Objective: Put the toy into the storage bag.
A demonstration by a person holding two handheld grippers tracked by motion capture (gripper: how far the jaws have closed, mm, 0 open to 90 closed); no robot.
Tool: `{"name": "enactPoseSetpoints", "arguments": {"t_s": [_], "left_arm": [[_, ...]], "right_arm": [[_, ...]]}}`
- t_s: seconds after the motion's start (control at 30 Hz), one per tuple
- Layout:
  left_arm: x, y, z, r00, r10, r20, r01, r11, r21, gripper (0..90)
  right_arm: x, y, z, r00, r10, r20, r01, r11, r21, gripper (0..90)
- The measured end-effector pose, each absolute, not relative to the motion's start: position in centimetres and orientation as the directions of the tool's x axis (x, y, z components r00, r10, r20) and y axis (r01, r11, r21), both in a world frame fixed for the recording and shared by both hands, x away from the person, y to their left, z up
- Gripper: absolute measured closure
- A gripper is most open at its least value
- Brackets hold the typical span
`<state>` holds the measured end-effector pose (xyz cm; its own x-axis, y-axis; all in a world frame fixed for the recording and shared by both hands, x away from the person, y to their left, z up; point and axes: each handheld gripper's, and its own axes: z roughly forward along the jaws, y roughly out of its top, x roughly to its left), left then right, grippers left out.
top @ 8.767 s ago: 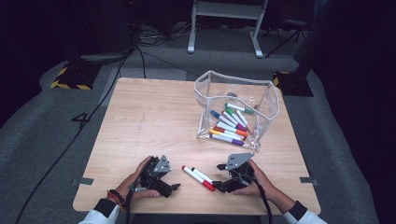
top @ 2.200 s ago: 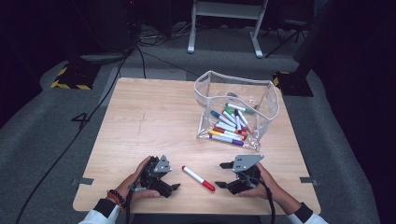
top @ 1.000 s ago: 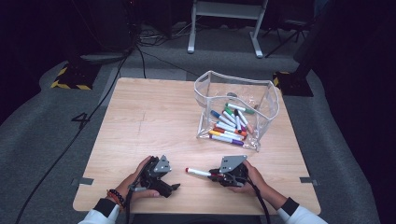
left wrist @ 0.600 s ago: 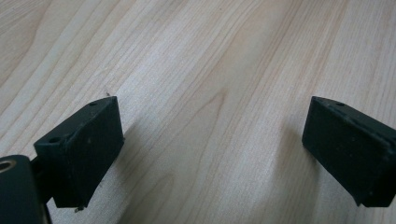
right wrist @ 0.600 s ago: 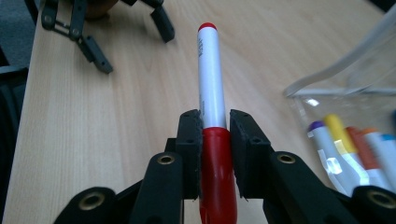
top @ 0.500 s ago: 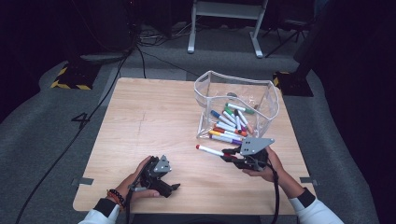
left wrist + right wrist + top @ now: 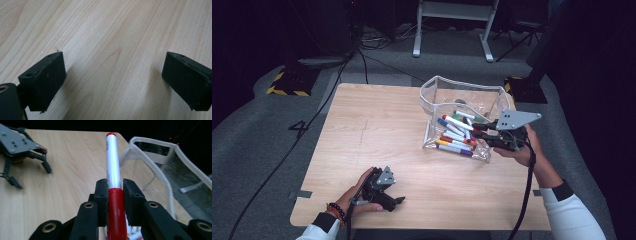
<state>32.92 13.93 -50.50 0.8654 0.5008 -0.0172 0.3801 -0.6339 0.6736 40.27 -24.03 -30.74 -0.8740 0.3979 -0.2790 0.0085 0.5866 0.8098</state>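
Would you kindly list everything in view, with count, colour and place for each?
Table: one, light wood, centre of the high view.
Clear pouch: one, transparent with pale trim, open on the table's right half.
Markers in the pouch: several, mixed colours, exact count unclear.
Red marker: one, white barrel with red cap, above the pouch's right edge.
Frame legs: pale, on the floor beyond the table.
Left hand-held gripper: black, open, near edge of the table.
Right hand-held gripper: black, shut on the red marker.
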Motion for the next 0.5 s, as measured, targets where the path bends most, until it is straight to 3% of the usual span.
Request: {"name": "enactPoseSetpoints", "arguments": {"t_s": [0.5], "left_arm": [[32.9, 13.9, -50.5, 0.865, 0.501, -0.017, 0.380, -0.634, 0.674, 5.5]], "right_arm": [[46.8, -25.8, -29.9, -0.835, 0.504, -0.219, 0.145, 0.587, 0.797, 74.8]]}}
